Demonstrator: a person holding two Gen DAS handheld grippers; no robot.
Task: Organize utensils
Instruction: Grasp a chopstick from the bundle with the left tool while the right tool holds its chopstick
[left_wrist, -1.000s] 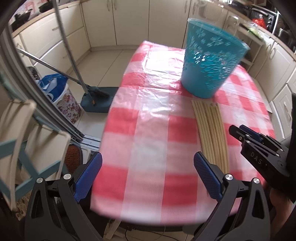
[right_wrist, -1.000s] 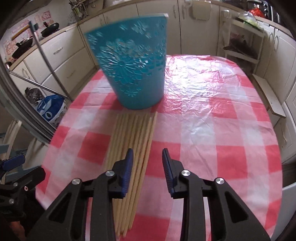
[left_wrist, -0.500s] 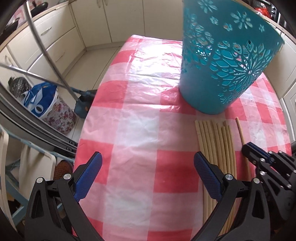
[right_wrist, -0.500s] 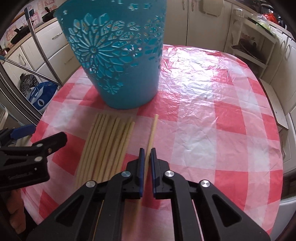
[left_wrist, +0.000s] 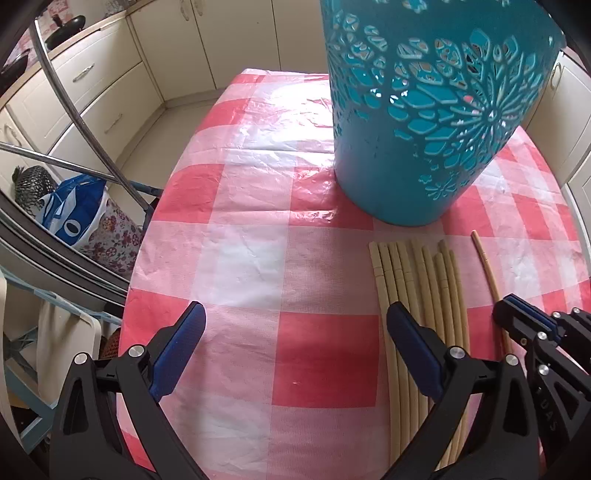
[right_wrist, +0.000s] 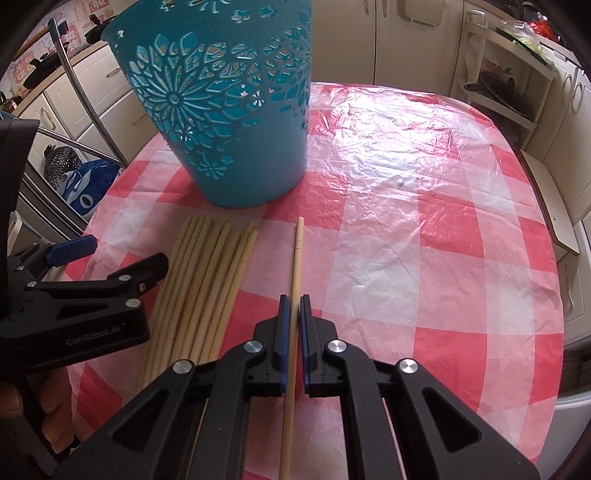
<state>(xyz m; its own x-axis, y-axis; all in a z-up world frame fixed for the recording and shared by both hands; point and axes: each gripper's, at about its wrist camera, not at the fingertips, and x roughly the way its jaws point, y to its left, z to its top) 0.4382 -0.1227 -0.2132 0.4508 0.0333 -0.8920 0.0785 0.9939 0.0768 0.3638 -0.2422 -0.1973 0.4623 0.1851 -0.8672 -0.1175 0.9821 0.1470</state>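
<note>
A teal cut-out basket (left_wrist: 424, 110) (right_wrist: 229, 110) stands upright on the red-and-white checked table (left_wrist: 258, 258). Several pale chopsticks (left_wrist: 417, 273) (right_wrist: 210, 266) lie side by side in front of it. One chopstick (right_wrist: 296, 251) (left_wrist: 485, 266) lies apart to their right, and my right gripper (right_wrist: 294, 301) (left_wrist: 517, 317) is shut on its middle. My left gripper (left_wrist: 295, 317) hangs open over bare cloth left of the bundle, its right finger over the bundle's left edge. In the right wrist view the left gripper (right_wrist: 123, 251) sits beside the bundle, holding nothing.
Left of the table, on the floor, are a blue bag (left_wrist: 74, 218) and slanted metal poles (left_wrist: 74, 110). Cream cabinets (left_wrist: 229, 37) line the back. A white shelf rack (right_wrist: 509, 92) and a bench (right_wrist: 550, 206) stand to the right.
My right gripper closed on one chopstick, which now lies apart from the bundle. My left gripper came forward and down, nearer the basket and the chopsticks.
</note>
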